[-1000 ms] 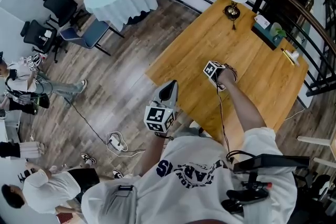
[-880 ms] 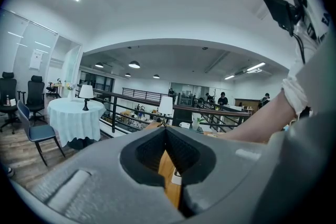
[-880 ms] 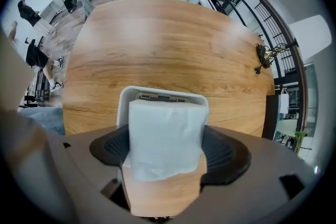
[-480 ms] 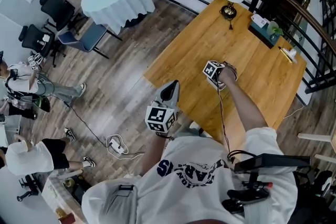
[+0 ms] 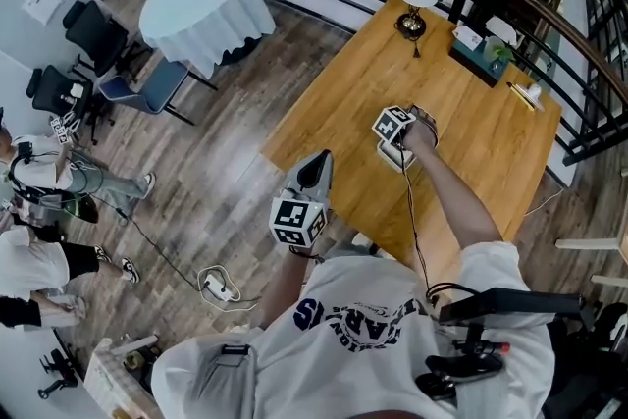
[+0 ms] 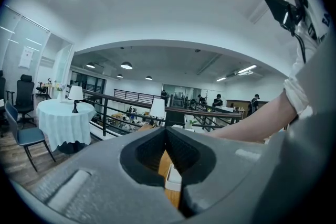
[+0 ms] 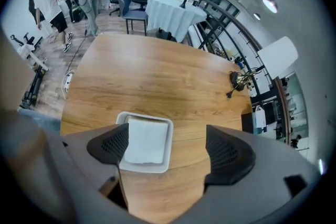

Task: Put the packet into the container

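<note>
Packet (image 7: 143, 140) is lying flat inside the container (image 7: 145, 169) on the table (image 7: 157, 76), so placement is looking done. Right gripper (image 7: 167, 140) jaws have just been opening and are standing wide, gripping nothing. Left gripper (image 6: 166, 134) jaws are sitting together, empty.

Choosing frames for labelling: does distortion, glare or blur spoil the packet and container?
Right gripper view: fisheye bows the table edges, mild sheen on the wood, but packet and container are sharp. Head view: container tiny. Left gripper view: dark corners, only a container sliver shows.
</note>
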`<action>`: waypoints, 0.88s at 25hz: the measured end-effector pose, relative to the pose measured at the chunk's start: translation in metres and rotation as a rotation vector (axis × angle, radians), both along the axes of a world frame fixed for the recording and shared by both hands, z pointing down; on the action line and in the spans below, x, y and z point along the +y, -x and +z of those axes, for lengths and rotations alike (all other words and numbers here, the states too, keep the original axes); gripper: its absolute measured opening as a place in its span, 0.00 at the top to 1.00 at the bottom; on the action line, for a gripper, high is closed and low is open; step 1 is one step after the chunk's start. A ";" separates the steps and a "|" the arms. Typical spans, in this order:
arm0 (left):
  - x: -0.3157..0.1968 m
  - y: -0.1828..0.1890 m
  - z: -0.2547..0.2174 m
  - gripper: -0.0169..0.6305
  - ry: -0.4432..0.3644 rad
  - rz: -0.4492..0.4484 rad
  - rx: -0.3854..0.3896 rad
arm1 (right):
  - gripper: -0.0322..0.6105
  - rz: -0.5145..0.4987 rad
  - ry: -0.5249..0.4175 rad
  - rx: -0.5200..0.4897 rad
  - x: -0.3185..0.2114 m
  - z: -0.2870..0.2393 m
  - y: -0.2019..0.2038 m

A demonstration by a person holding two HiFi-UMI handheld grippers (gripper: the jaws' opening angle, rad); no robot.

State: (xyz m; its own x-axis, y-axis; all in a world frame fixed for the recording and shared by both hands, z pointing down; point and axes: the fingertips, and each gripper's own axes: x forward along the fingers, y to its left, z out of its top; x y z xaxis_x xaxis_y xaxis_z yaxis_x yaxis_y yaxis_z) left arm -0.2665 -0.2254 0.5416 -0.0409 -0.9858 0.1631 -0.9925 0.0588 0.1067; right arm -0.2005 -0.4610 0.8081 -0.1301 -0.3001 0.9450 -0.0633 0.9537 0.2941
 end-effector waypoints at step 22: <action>-0.107 -0.199 -0.037 0.97 -0.105 0.595 -0.009 | 0.46 0.473 -0.512 -1.009 -0.007 -0.374 -0.225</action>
State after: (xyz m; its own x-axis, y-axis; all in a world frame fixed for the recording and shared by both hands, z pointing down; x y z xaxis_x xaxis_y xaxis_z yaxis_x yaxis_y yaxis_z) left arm -0.0670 -0.3323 0.5046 0.5213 -0.8508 0.0657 -0.8529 -0.5170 0.0728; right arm 0.0246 -0.4677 0.4338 -0.5125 -0.8237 0.2428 -0.7885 0.5634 0.2469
